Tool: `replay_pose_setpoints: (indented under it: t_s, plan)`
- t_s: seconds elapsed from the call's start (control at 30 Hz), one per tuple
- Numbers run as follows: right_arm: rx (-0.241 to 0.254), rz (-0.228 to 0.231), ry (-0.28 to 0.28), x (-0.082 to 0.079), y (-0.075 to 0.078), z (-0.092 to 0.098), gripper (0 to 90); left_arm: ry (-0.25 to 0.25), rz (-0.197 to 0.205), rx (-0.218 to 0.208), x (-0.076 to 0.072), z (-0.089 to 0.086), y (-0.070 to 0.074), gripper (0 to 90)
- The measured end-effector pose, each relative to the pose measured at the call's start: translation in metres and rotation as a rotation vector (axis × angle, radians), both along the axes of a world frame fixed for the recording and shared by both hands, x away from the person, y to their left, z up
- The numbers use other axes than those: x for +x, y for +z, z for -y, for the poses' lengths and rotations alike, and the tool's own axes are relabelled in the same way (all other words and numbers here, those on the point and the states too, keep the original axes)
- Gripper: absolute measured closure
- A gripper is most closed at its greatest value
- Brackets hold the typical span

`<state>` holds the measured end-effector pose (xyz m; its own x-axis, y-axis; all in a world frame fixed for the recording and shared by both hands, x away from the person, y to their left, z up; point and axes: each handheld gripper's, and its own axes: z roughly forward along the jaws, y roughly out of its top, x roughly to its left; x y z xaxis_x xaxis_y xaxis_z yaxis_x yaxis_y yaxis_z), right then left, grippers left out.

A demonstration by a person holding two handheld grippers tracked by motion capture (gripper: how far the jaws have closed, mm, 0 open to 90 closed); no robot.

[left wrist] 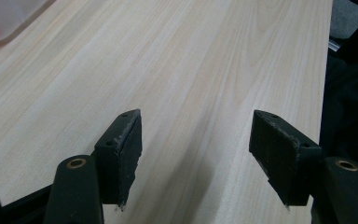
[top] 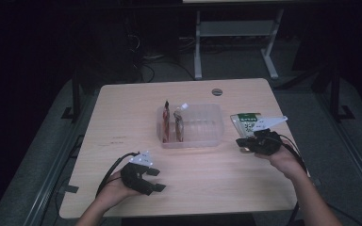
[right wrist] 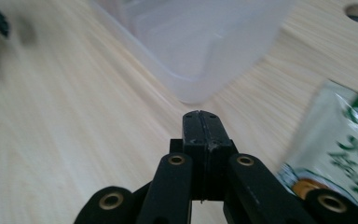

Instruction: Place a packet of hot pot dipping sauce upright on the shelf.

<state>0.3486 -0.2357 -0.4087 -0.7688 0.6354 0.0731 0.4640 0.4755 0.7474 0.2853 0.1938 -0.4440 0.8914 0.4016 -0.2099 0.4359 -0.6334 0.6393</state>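
Observation:
My left gripper [top: 156,179] rests near the table's front edge, open, its two black pads [left wrist: 126,154] wide apart over bare wood with nothing between them. My right gripper [right wrist: 201,122] hovers low at the right of the table [top: 122,122], shut with the jaws pressed together and nothing in them. It sits beside a green and white packet [right wrist: 340,154] that lies flat on the wood, seen in the high view as the packet [top: 246,121] just beyond the right gripper [top: 242,142]. A clear plastic tub [top: 198,127] stands mid-table with two upright packets [top: 172,125] at its left end.
The tub's corner [right wrist: 191,88] is close ahead of the right jaws. A round cable hole [top: 217,92] is in the table's far side. White desk legs [top: 198,47] and cables stand on the dark floor behind.

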Motion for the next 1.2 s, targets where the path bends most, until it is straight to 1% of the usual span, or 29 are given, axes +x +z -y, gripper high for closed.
replay_pose_setpoints:
  t_s: [0.17, 0.2, 0.27, 0.37, 0.5, 0.57, 0.63, 0.7, 0.73, 0.93, 1.0, 1.1, 1.2]
  plan:
    - [-0.036, -0.001, -0.076, 0.010, -0.007, 0.021, 89.6, -0.009, 0.002, 0.010, 0.001, 0.001, 0.000, 34.0]
    - [-0.032, -0.007, -0.089, 0.012, -0.009, 0.024, 89.6, -0.010, 0.001, 0.010, 0.000, 0.002, -0.001, 34.0]
    - [-0.045, -0.016, -0.115, 0.014, -0.013, 0.030, 89.7, -0.014, 0.003, 0.017, 0.000, 0.002, -0.001, 33.9]
    - [-0.075, -0.019, -0.131, 0.019, -0.019, 0.035, 89.7, -0.019, 0.008, 0.022, 0.002, 0.002, -0.001, 34.0]
    - [-0.110, -0.030, -0.158, 0.029, -0.028, 0.039, 89.7, -0.015, -0.003, 0.019, 0.002, 0.003, -0.002, 34.0]
    - [-0.113, -0.033, -0.169, 0.033, -0.031, 0.039, 89.7, -0.015, -0.003, 0.022, 0.002, 0.003, -0.003, 34.0]
    - [-0.132, -0.039, -0.173, 0.037, -0.034, 0.040, 89.7, -0.017, -0.002, 0.023, 0.002, 0.003, -0.003, 34.0]
    - [-0.138, -0.052, -0.179, 0.040, -0.038, 0.039, 89.8, -0.016, -0.002, 0.024, 0.002, 0.003, -0.003, 34.0]
    - [-0.152, -0.063, -0.182, 0.041, -0.040, 0.039, 89.8, -0.017, -0.003, 0.023, 0.002, 0.004, -0.003, 34.0]
    - [-0.141, -0.108, -0.190, 0.045, -0.050, 0.038, 90.0, -0.022, -0.003, 0.030, 0.003, 0.004, -0.004, 34.0]
    - [-0.147, -0.119, -0.185, 0.046, -0.053, 0.038, 90.0, -0.020, -0.006, 0.033, 0.002, 0.004, -0.005, 34.0]
    - [-0.144, -0.120, -0.184, 0.045, -0.054, 0.036, 90.0, -0.019, -0.007, 0.034, 0.002, 0.005, -0.005, 34.0]
    - [-0.151, -0.117, -0.169, 0.043, -0.054, 0.034, 90.0, -0.016, -0.009, 0.032, 0.002, 0.005, -0.005, 34.0]
